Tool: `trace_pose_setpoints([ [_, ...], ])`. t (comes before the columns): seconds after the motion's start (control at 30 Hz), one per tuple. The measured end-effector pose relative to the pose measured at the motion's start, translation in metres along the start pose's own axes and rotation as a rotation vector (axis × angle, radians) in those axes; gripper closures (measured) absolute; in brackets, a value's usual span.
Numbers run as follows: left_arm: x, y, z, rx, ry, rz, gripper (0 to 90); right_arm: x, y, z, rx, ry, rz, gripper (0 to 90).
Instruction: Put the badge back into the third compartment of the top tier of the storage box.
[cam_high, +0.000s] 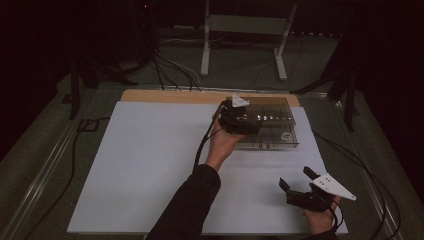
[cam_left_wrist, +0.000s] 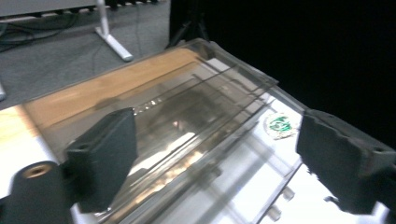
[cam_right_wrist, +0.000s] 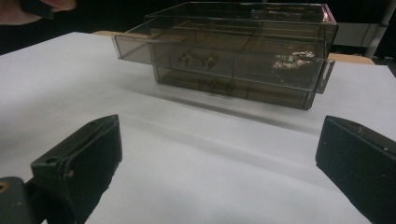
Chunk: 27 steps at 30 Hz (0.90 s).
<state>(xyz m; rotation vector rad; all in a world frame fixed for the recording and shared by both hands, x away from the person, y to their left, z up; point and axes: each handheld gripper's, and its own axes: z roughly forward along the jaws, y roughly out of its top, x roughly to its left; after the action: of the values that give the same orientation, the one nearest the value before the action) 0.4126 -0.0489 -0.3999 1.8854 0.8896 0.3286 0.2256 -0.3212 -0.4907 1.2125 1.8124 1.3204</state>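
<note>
Smoked-clear drawer box (cam_high: 270, 127) sits upper right of centre in the high view on the white sheet (cam_high: 150, 170), top drawer (cam_right_wrist: 224, 58) pulled partway out. Left gripper (cam_high: 240, 122) hovers over its left end, jaws wide, probably gripping nothing. Right gripper (cam_high: 296, 181), lower right, also wide open, empty.

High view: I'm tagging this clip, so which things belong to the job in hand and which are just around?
Part of the job:
- clear drawer box, upper drawer pulled partly out
- left gripper, over the box, jaws open
- right gripper, open above the white sheet

Just around:
- metal stand on the floor
- floor cables
- wooden board under the sheet
</note>
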Motion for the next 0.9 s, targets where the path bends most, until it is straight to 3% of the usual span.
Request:
trace_pose_setpoints([
  [0.17, 0.019, -0.006, -0.022, -0.005, 0.030, 0.014, 0.3, 0.000, 0.000, 0.000, 0.001, 0.002, -0.001, 0.8],
  [0.3, 0.033, -0.014, -0.041, 0.003, 0.076, 0.061, 0.3, 0.000, 0.000, 0.000, 0.001, 0.003, 0.002, 0.8],
  [0.53, 0.060, -0.031, -0.080, -0.028, 0.123, 0.068, 0.3, 0.001, -0.001, 0.002, 0.006, 0.005, 0.001, 0.8],
  [0.9, 0.087, -0.083, -0.146, -0.056, 0.182, 0.097, 0.3, 0.003, -0.001, 0.003, 0.010, 0.005, -0.002, 0.8],
])
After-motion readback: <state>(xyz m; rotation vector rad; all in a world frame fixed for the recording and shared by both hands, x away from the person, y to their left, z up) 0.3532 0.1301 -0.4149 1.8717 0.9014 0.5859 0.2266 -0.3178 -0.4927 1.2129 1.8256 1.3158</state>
